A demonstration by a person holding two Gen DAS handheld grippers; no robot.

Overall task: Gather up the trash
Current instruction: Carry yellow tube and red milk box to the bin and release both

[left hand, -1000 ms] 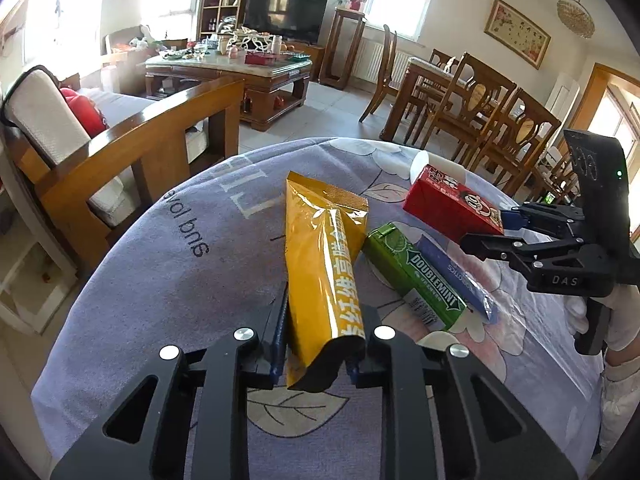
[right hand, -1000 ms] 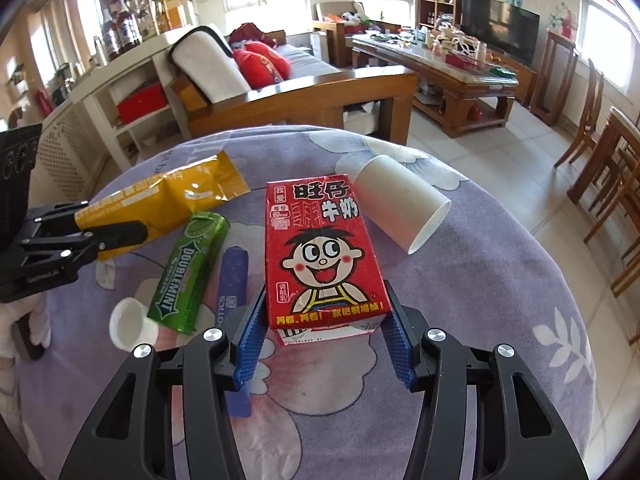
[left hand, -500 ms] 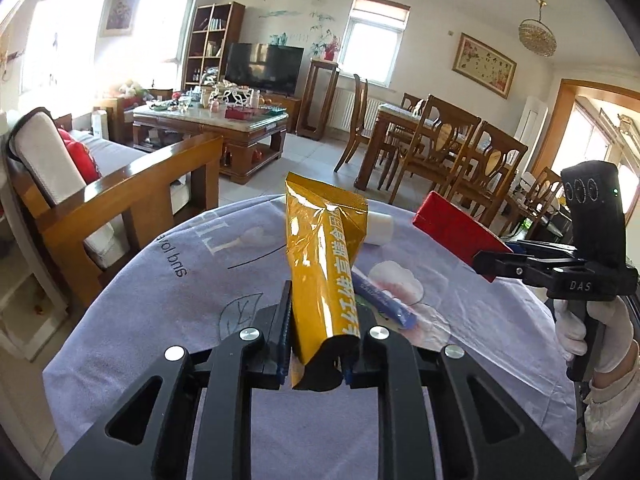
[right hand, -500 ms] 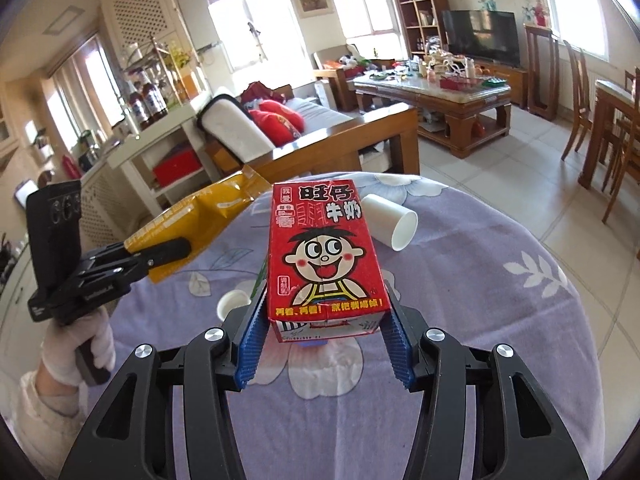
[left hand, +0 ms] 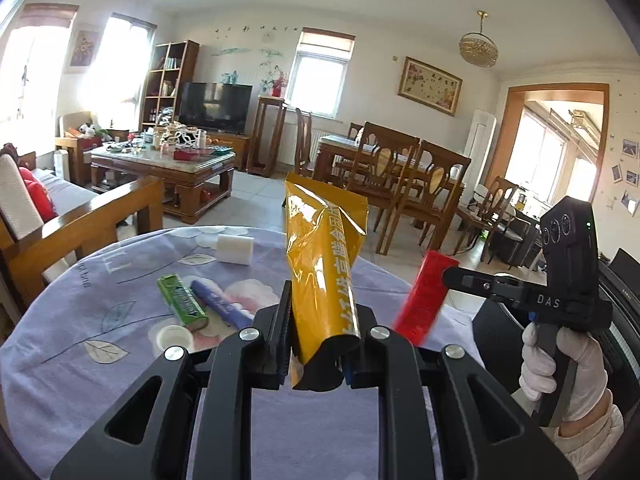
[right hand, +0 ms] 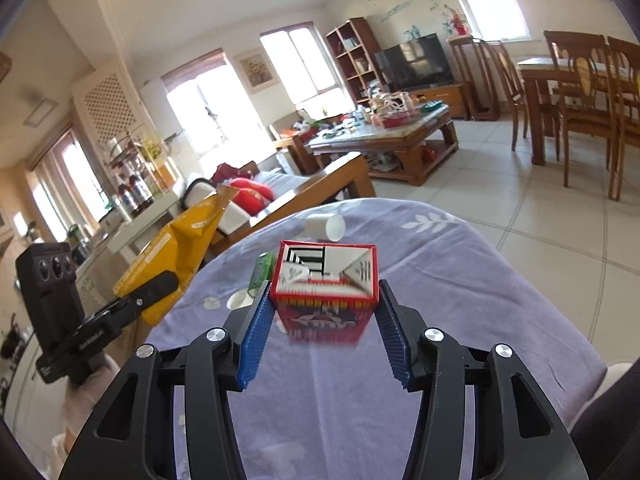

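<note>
My left gripper (left hand: 320,320) is shut on the lower end of a crumpled yellow snack wrapper (left hand: 324,264), which stands up above the purple-clothed table (left hand: 100,380). My right gripper (right hand: 324,304) is shut on a red milk carton (right hand: 324,292), tipped so that its end faces the camera; its blue pads (right hand: 256,332) press on both sides. From the left wrist the carton (left hand: 424,296) shows at the right, held in the air. On the cloth lie a green gum pack (left hand: 182,302), a blue wrapper (left hand: 222,304), a white paper cup (left hand: 236,250) on its side and a small white cup (left hand: 174,338).
A wooden sofa (left hand: 92,224) stands behind the table's left side, with a coffee table (left hand: 168,168) beyond it. Dining chairs (left hand: 420,184) are at the back right. A dark rounded object (left hand: 496,332) sits low beside the table's right edge. A white-gloved hand (left hand: 560,364) holds the right gripper.
Both grippers have risen and drawn back from the table with their loads. The red carton has tipped forward, its end now towards the right wrist camera. The gum pack and blue wrapper stay on the cloth.
</note>
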